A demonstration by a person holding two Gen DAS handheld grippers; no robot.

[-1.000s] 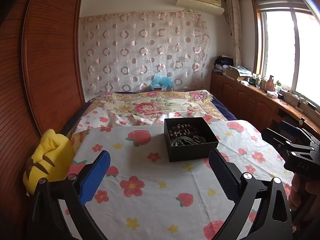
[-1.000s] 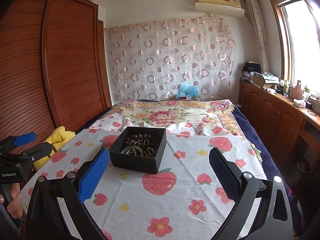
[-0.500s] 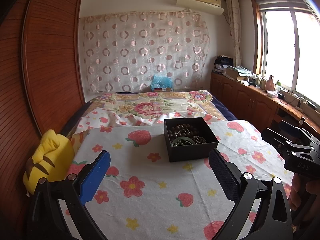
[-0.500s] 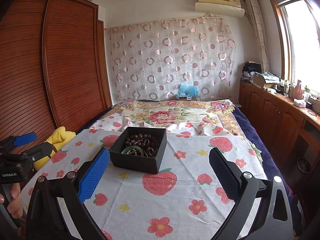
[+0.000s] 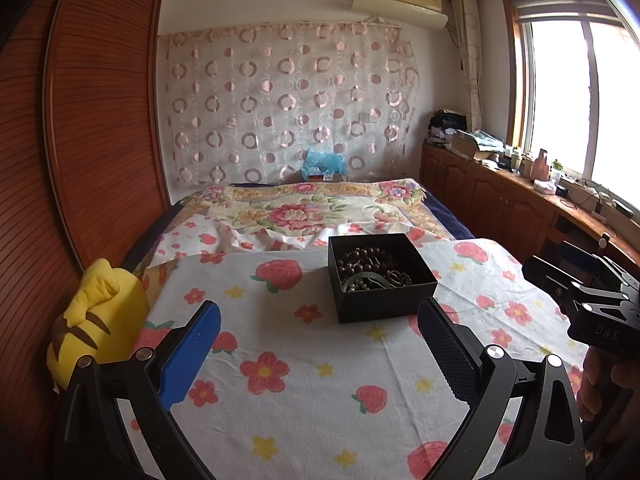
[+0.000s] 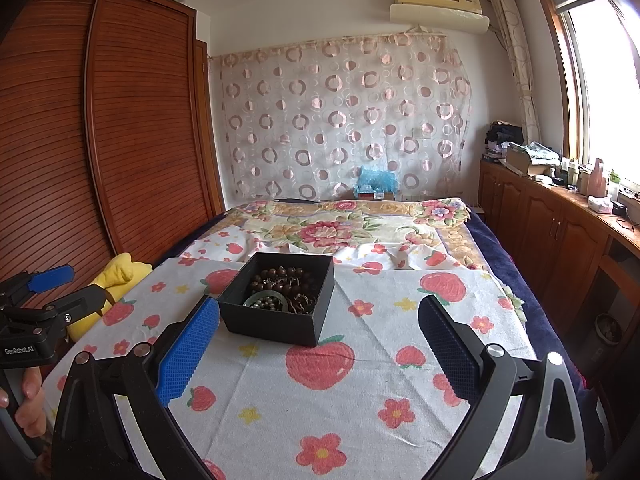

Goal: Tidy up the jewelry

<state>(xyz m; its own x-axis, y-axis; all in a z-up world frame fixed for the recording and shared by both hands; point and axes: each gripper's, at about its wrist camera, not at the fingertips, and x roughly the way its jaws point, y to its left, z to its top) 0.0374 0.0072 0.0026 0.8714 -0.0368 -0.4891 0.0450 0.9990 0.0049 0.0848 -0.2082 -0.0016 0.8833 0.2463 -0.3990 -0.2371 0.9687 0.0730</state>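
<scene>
A black open box (image 5: 380,276) stands on the strawberry-print cloth (image 5: 304,360). It holds dark brown bead strings (image 5: 362,258), a green bangle (image 5: 366,280) and a tangle of other pieces. In the right wrist view the box (image 6: 280,300) sits ahead and left, with the beads (image 6: 284,278) and bangle (image 6: 264,300) inside. My left gripper (image 5: 318,350) is open and empty, short of the box. My right gripper (image 6: 318,350) is open and empty, just short of the box. Each gripper shows at the edge of the other's view (image 5: 592,300) (image 6: 40,312).
A yellow plush toy (image 5: 96,320) lies at the cloth's left edge, against the wooden wardrobe (image 5: 80,140). A floral bedspread (image 5: 304,210) lies beyond the box. A wooden cabinet counter (image 5: 520,200) with clutter runs along the right wall under the window.
</scene>
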